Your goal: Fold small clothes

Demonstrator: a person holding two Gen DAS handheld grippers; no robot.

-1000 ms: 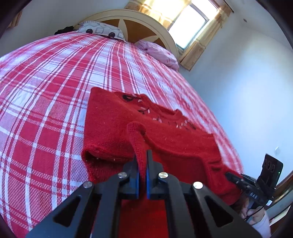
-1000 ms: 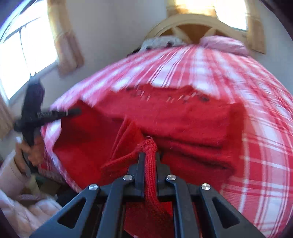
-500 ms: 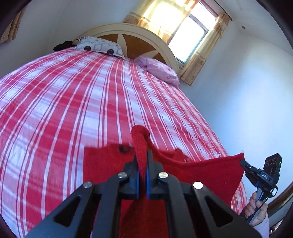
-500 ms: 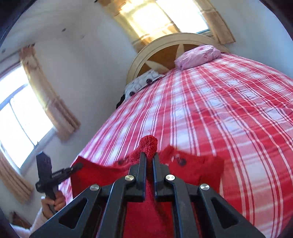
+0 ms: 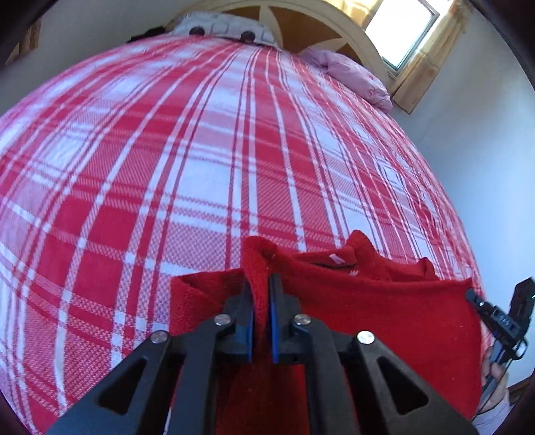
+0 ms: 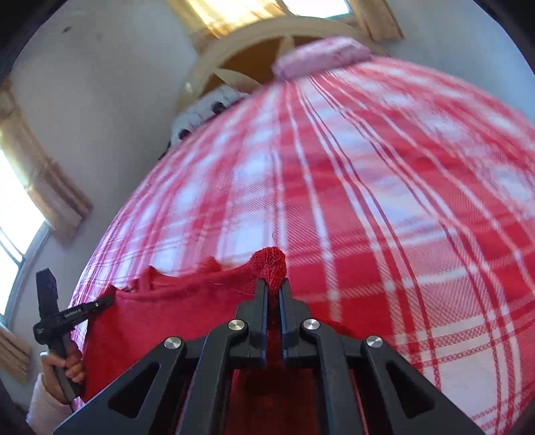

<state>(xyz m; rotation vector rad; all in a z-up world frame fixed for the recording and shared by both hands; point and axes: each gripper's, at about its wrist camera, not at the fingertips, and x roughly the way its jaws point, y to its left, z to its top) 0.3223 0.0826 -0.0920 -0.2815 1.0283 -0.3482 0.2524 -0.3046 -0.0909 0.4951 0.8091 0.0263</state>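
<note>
Two hand-held grippers were seen, each clamped on an edge of one red knitted sweater. On the left, the left hand-held gripper was nearly closed on a bunched corner of the knit; its jaws had just been opening a little, yet the wool was pinched between the blue pads. The sweater was held stretched between the two tools above the near part of the red-and-white plaid bedspread, its lower part hidden behind the grippers. Further right, the right hand-held gripper was closed tight on a rolled tuft of the same knit, and the person's other hand could be made out at the far edge of that view.

No finished fold could be made out. The garment was judged to be in mid-carry, so laying it down, smoothing it and completing the folds appeared to be left. Two pillows lay well apart, at the headboard.
</note>
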